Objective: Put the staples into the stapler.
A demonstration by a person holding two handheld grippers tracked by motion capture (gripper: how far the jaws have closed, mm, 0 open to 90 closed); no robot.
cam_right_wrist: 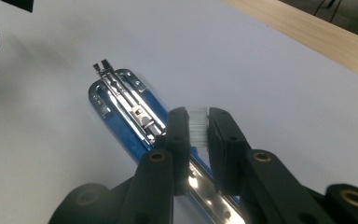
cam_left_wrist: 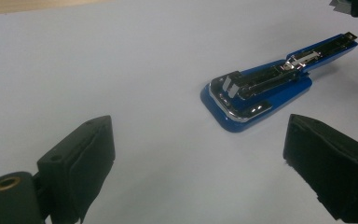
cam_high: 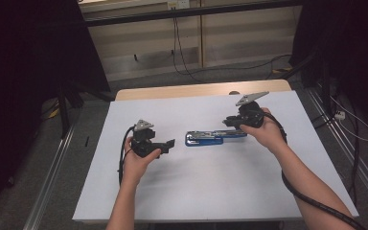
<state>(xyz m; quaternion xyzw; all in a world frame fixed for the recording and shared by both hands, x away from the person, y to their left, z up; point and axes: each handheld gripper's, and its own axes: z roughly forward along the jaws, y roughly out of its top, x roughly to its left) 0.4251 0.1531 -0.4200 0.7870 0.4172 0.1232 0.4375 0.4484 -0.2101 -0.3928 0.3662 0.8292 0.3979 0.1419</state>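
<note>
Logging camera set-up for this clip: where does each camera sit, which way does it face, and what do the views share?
High view: fixed above the person's side, looking forward and down on the white table; both forearms, left gripper and right gripper show.
Left gripper view: rides the left gripper, looking along its wide-open jaws at the opened blue stapler.
Right gripper view: rides the right gripper, jaws closed on a strip of staples above the stapler.
Shared: the stapler appears in all three views.
</note>
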